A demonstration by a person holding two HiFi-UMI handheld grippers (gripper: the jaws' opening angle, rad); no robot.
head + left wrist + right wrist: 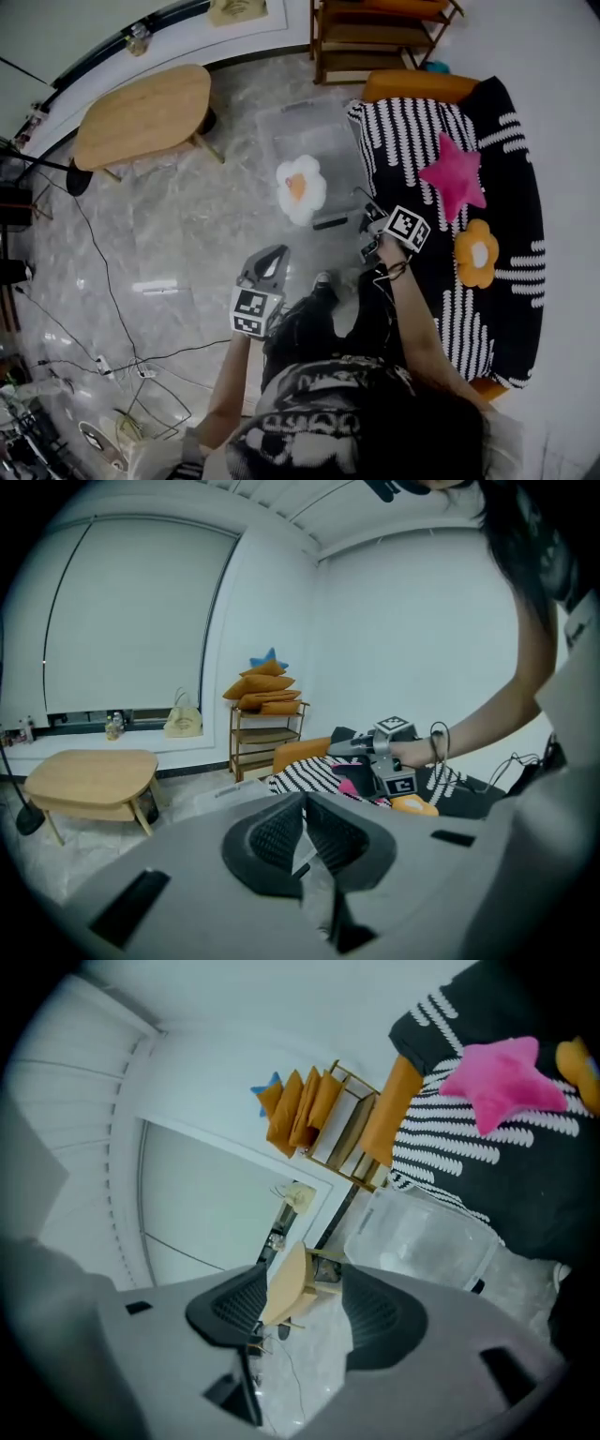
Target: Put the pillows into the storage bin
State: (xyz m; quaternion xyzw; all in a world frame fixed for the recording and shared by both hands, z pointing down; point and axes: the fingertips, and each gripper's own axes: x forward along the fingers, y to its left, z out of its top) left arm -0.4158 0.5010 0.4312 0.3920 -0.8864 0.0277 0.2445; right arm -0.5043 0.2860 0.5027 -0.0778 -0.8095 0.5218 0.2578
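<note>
The clear storage bin (314, 131) stands on the floor beside the striped sofa (511, 131). A white flower pillow (301, 187) with an orange centre shows over the bin's near left part; whether it rests inside I cannot tell. A pink star pillow (455, 175) and an orange flower pillow (476, 251) lie on the sofa. My right gripper (367, 225) hangs between bin and sofa, jaws open and empty (305, 1302). My left gripper (272, 258) hovers over the floor nearer me, its jaws shut on nothing (302, 827). The right gripper view shows the bin (427, 1237) and star pillow (506, 1077).
A wooden low table (145, 112) stands to the left of the bin. A wooden shelf (375, 37) with orange cushions is behind the sofa. Cables (103, 281) run across the marble floor at the left. My legs (319, 319) are just below the grippers.
</note>
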